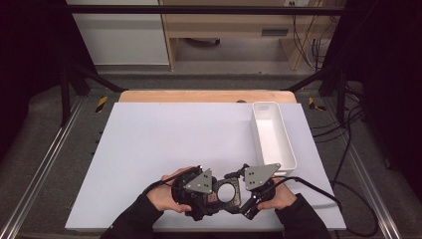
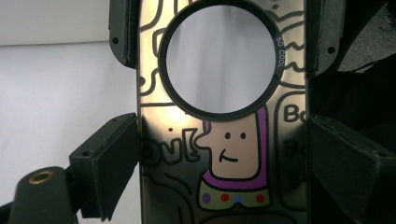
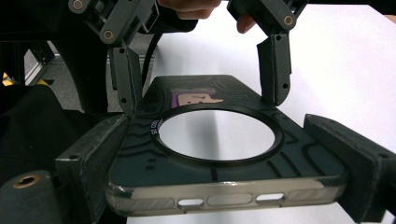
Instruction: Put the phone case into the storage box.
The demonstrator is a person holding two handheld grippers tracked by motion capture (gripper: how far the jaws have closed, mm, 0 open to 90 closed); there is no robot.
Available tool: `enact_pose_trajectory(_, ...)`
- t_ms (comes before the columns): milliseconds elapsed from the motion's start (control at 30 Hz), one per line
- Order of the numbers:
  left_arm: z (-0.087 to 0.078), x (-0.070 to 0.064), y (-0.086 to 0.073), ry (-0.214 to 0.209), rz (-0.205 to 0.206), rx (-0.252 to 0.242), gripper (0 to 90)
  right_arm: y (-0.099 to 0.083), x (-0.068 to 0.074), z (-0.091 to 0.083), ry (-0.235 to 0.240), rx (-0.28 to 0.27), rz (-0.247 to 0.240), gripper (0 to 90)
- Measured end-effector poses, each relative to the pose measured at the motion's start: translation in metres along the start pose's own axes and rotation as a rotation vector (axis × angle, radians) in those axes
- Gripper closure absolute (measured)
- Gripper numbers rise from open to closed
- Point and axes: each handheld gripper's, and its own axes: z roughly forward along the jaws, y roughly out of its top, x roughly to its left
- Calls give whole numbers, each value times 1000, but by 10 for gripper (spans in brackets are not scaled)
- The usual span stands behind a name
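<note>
A dark translucent phone case [image 1: 227, 193] with a round ring opening and a cartoon figure on it is held just above the white table near its front edge. My left gripper [image 1: 215, 195] is shut on the phone case from the left. My right gripper [image 1: 244, 192] is shut on it from the right. In the left gripper view my left gripper [image 2: 222, 128] clamps the long edges of the phone case [image 2: 224, 158]. The right gripper view shows my right gripper [image 3: 224, 140] clamping the end of the phone case [image 3: 224, 184] that has the port slots, with the left gripper's fingers [image 3: 275, 65] on the far end.
A long white bin [image 1: 257, 130] stands at the right side of the white table sheet [image 1: 169, 139], just beyond the right gripper. A black cable [image 1: 318, 191] trails off to the right. Metal rails run along both sides of the table.
</note>
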Motion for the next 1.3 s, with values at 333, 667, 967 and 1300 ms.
enact_pose_trajectory(333, 2, 1, 0, -6, 3, 9, 117, 0, 1, 0, -2, -6, -5, 111)
enact_pose_trajectory(667, 3, 1, -1, -14, -2, 4, 116, 1, 2, -1, -2, -8, 1, 116)
enact_pose_trajectory(967, 2, 3, -3, -10, -24, -11, 111, 1, 1, -3, -10, -2, 13, 121)
enact_pose_trajectory(1300, -15, 8, -10, -2, -91, -67, 50, 4, -1, -8, -30, 1, 11, 121)
